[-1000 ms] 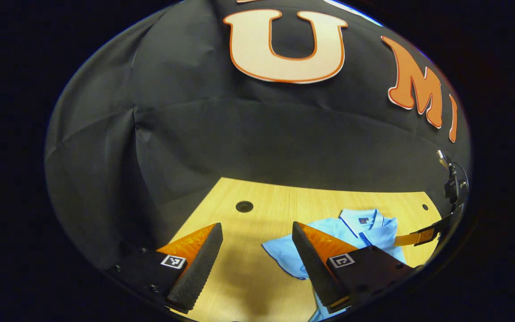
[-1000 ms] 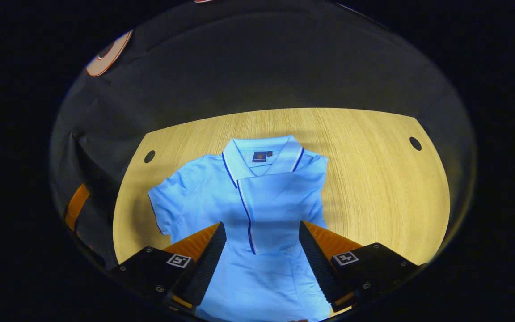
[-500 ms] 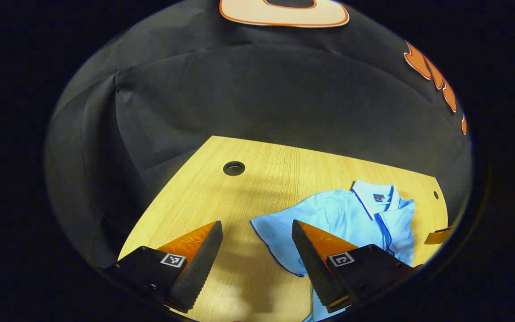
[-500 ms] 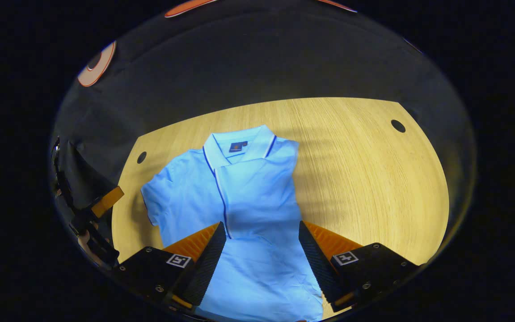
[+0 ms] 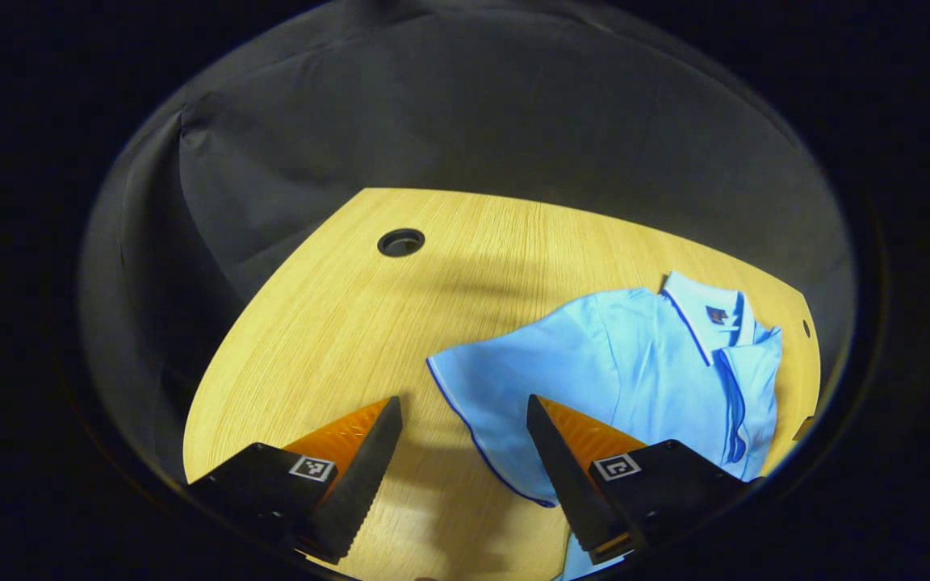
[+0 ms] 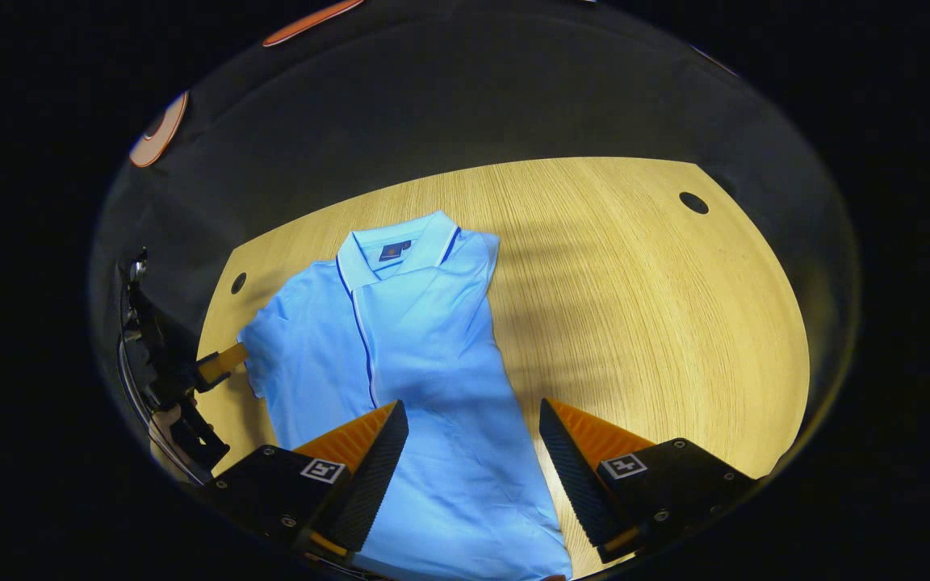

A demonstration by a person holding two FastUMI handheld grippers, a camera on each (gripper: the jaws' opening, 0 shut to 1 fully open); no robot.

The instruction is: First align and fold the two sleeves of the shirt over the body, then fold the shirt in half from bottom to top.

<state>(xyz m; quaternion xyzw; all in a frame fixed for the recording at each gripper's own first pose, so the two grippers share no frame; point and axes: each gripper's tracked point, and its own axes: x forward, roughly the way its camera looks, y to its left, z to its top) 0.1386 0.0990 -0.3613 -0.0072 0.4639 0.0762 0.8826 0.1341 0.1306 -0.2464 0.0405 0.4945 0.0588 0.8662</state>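
Lying flat on the wooden table (image 6: 634, 266), collar (image 6: 392, 242) toward 12 o'clock in the right gripper view, the blue shirt (image 6: 425, 355) already has its right-hand side folded over the body, prob. so only one sleeve is left to do. That sleeve (image 5: 497, 387) sticks out flat toward 9 o'clock of the shirt, w/ nothing on it. The left gripper (image 5: 465, 452) hangs just above it, jaws wide apart, sleeve hem between the tips, lined up for a pinch at the edge, I'd say. In the right gripper view the same tool shows at approx. 9 o'clock, beside the sleeve. The right gripper (image 6: 473, 452) hovers over the lower body at 6 o'clock, jaws apart too, holding nothing, likely ready to pin cloth during the fold.
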